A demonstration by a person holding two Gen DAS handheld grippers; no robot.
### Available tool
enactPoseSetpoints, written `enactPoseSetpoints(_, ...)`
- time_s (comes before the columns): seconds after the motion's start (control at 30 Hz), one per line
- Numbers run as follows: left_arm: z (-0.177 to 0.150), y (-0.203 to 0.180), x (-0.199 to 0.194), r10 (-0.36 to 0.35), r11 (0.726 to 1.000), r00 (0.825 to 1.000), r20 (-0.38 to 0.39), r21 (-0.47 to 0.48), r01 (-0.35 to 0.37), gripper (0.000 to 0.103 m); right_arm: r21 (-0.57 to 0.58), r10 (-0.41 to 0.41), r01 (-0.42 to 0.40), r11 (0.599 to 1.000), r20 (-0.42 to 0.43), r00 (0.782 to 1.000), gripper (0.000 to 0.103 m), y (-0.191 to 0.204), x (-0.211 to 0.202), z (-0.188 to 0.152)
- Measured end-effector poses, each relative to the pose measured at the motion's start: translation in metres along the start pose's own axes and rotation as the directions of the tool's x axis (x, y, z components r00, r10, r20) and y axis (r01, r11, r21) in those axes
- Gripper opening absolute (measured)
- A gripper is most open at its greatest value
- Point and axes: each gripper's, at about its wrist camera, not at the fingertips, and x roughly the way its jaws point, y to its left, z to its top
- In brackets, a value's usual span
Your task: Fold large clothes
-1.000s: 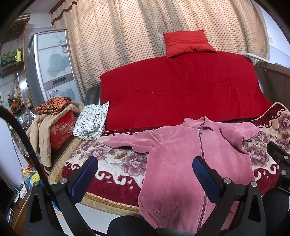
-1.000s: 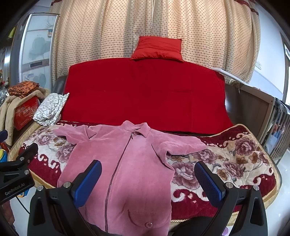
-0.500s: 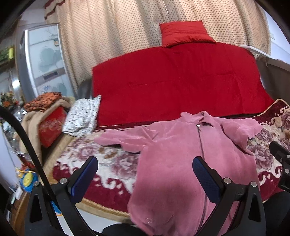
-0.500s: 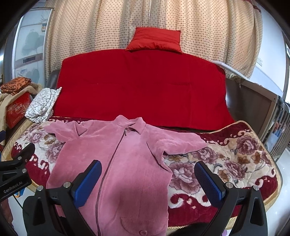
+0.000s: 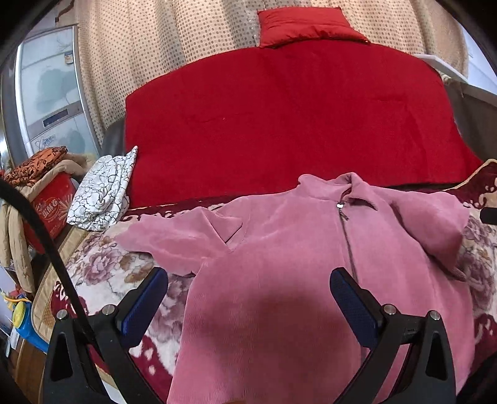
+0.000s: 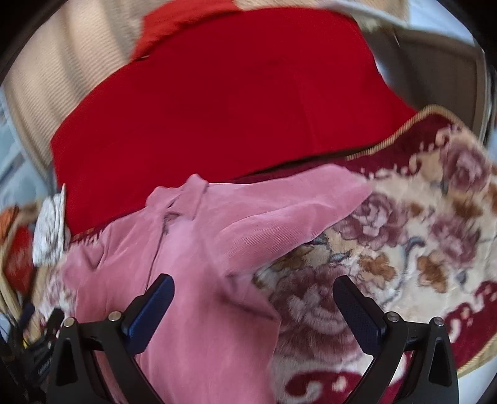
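A pink zip-up jacket [image 5: 295,264] lies face up on the floral blanket [image 5: 102,273] of a sofa, collar toward the backrest, both sleeves spread out. My left gripper [image 5: 248,298] is open and empty, just above the jacket's left chest and below its left sleeve [image 5: 174,239]. My right gripper [image 6: 253,304] is open and empty, close over the jacket [image 6: 192,279] where its right sleeve [image 6: 292,211] joins the body, at the edge of the blanket [image 6: 419,242]. The right wrist view is motion-blurred.
A red throw [image 5: 279,124] covers the sofa back, with a red cushion [image 5: 307,25] on top. A white patterned bundle [image 5: 102,192] lies at the sofa's left end. A pile of clothes and a red box [image 5: 49,205] stand further left, before a fridge [image 5: 46,93].
Both grippers have moved forward and down toward the jacket. The right one has swung right and tilted over the right sleeve. Both stay open.
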Motion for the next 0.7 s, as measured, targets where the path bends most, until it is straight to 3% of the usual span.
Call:
enactPoseSetpoints(0.2, -0.001, 0.002, 0.035, 0.005, 1.000, 0.999, -0.052, 0.001, -0.005, 0.103, 0.214, 0.103, -0.086, 0.973, -0.066, 0.993, 0.103, -0.048, 0.058, 0.020)
enactPoseSetpoints(0.4, -0.011, 0.006, 0.063, 0.005, 1.000, 0.993, -0.121, -0.004, -0.006, 0.103, 0.400, 0.094, -0.061, 0.915, -0.063, 0.994, 0.103, -0.097, 0.090, 0.028)
enactPoseSetpoints(0.6, -0.015, 0.014, 0.073, 0.012, 1.000, 0.989, -0.147, -0.025, -0.016, 0.103, 0.478, 0.113, -0.062, 0.876, -0.079, 0.990, 0.103, -0.123, 0.121, 0.034)
enactPoseSetpoints(0.7, -0.015, 0.016, 0.076, 0.018, 0.999, 0.989, -0.150, -0.026, -0.022, 0.103, 0.467, 0.107, -0.066, 0.882, -0.062, 0.992, 0.101, -0.124, 0.127, 0.043)
